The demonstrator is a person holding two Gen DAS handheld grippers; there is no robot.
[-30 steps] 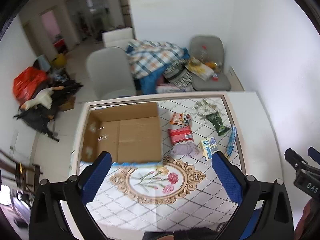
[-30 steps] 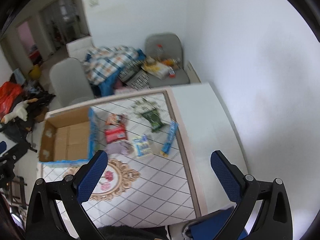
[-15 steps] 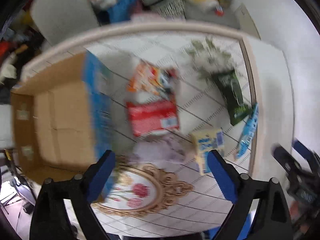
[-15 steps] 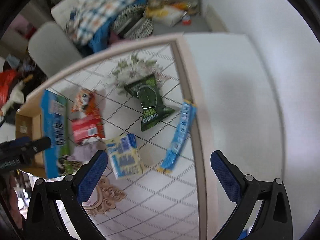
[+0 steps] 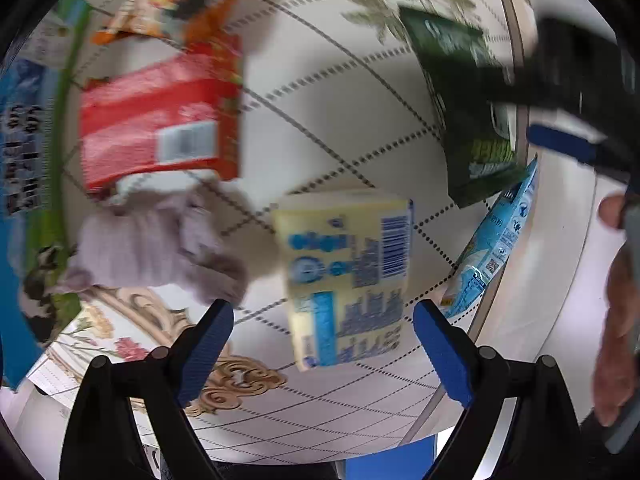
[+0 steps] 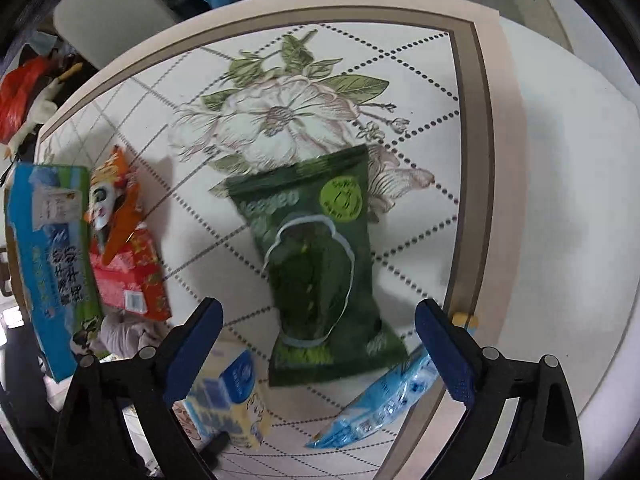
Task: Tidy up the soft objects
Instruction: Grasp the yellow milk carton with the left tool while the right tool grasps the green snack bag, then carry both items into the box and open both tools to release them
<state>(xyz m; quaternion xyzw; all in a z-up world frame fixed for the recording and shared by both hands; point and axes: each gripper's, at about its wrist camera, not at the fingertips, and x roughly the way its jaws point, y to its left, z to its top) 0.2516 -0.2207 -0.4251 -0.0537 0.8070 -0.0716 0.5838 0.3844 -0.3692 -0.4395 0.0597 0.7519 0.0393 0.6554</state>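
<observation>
Both grippers hang low over the table (image 6: 560, 128), each with its fingers spread wide and nothing between them. The left gripper (image 5: 322, 344) lines up on the yellow-and-blue packet (image 5: 348, 276), which lies flat on the patterned cloth just beside a crumpled grey cloth (image 5: 156, 248). The right gripper (image 6: 318, 344) frames the dark green snack bag (image 6: 320, 276), lying lengthwise toward it, with the light blue sachet (image 6: 384, 404) touching its near corner. To my eye this is the approach to a double pick. The green bag looks puffy and slippery, so the pinch wants to land across its narrow near end, not the belly, and clear of the sachet. The left view is blurred, so slowing before closing seems wise. The printed box (image 6: 52, 264) waits at the left, beside the red pack (image 6: 128, 276).
</observation>
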